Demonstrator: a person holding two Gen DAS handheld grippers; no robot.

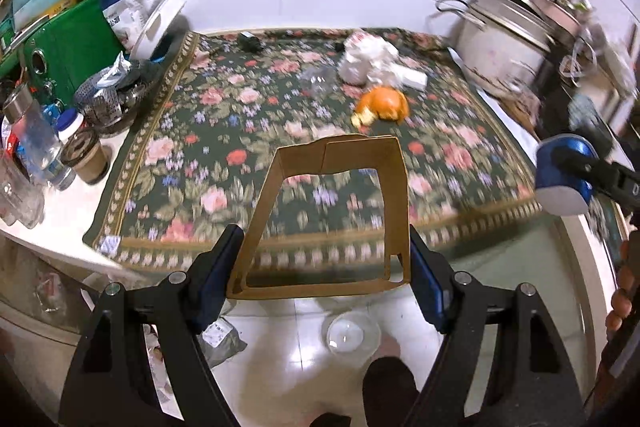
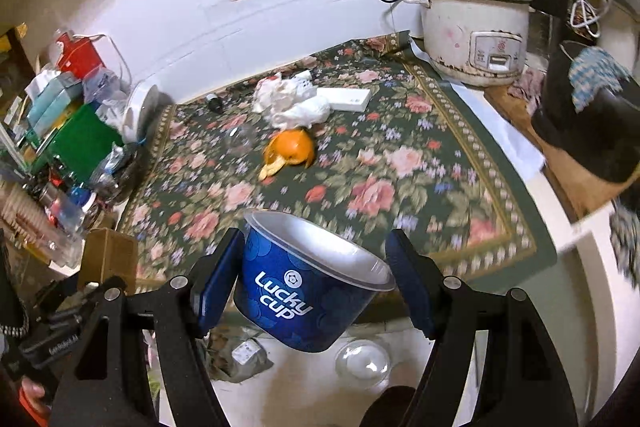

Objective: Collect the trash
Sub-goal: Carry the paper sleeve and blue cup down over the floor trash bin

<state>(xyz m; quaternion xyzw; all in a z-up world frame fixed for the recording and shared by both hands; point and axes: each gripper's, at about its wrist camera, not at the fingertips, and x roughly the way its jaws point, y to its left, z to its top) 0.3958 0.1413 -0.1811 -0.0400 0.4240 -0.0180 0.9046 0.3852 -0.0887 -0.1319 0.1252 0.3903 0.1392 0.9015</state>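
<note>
My left gripper [image 1: 320, 275] is shut on an open brown cardboard sleeve [image 1: 332, 215], held above the table's front edge. My right gripper [image 2: 316, 283] is shut on a blue "Lucky cup" paper cup [image 2: 308, 287], tilted, over the table's front edge; the cup also shows in the left wrist view [image 1: 564, 175]. On the floral tablecloth [image 2: 400, 187] lie an orange peel [image 2: 290, 149], crumpled white paper and bags [image 2: 292, 99], a white box [image 2: 348, 98] and a clear plastic piece [image 2: 240, 137]. The sleeve shows at the left in the right wrist view [image 2: 108, 259].
A white rice cooker [image 2: 472, 31] stands at the back right, a black pot [image 2: 592, 123] with a cloth to its right. Boxes, bottles and jars [image 1: 60, 67] crowd the table's left side. On the tiled floor below lie a clear lid [image 2: 362, 359] and a grey packet [image 2: 244, 355].
</note>
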